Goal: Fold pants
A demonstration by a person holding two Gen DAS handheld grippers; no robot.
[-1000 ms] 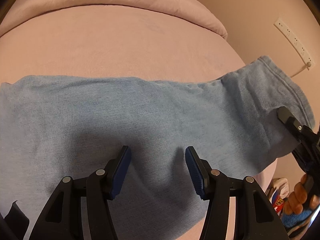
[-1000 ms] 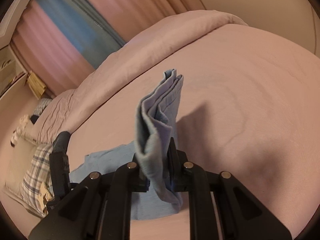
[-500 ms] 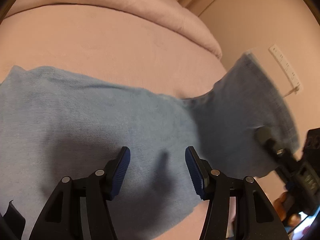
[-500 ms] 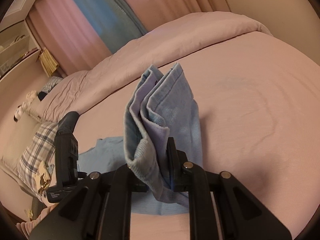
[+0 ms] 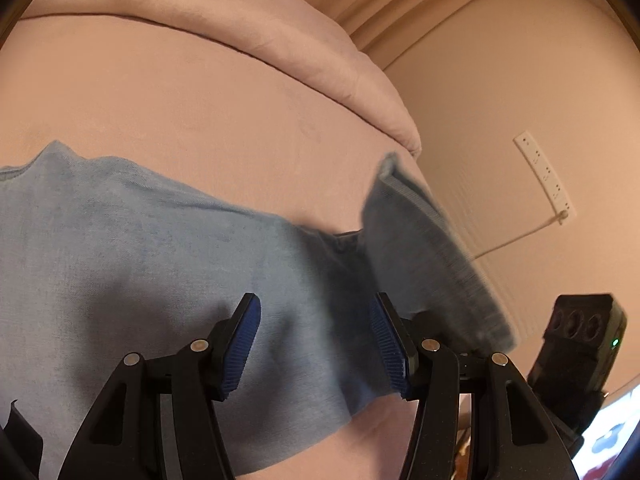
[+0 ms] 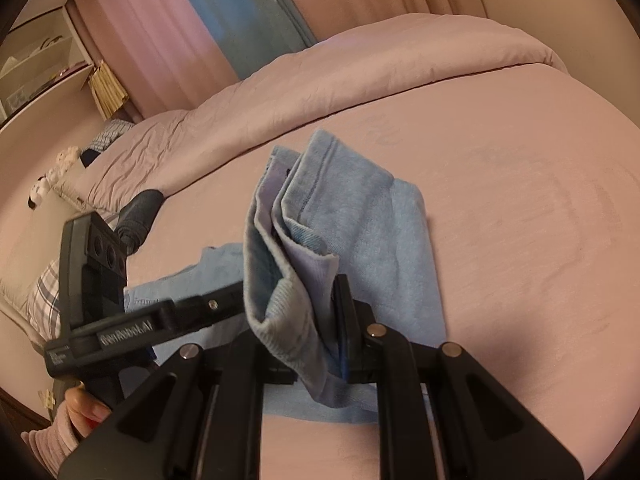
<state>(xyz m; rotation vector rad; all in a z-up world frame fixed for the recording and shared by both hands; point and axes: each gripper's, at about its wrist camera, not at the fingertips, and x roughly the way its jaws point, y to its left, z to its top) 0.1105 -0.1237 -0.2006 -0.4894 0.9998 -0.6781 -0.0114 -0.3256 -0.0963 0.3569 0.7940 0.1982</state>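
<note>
Light blue denim pants (image 5: 140,264) lie flat across the pink bed. My left gripper (image 5: 316,344) is open and empty, hovering just above the pants near their front edge. My right gripper (image 6: 316,320) is shut on the hem end of the pants (image 6: 296,276) and holds it lifted, doubled back over the flat part (image 6: 384,240). That lifted end (image 5: 424,256) stands up at the right in the left wrist view, with the right gripper's body (image 5: 576,344) behind it. The left gripper's body (image 6: 104,304) shows at the left in the right wrist view.
A pink duvet (image 6: 360,76) is bunched along the bed's far side. Pillows and soft toys (image 6: 52,176) lie at the bed's far left end. A wall with a white power strip (image 5: 544,176) stands right of the bed. Curtains (image 6: 224,12) hang behind.
My right gripper has carried the hem end up and over toward the left, folding it back across the pants. The left gripper has stayed open over the pants.
</note>
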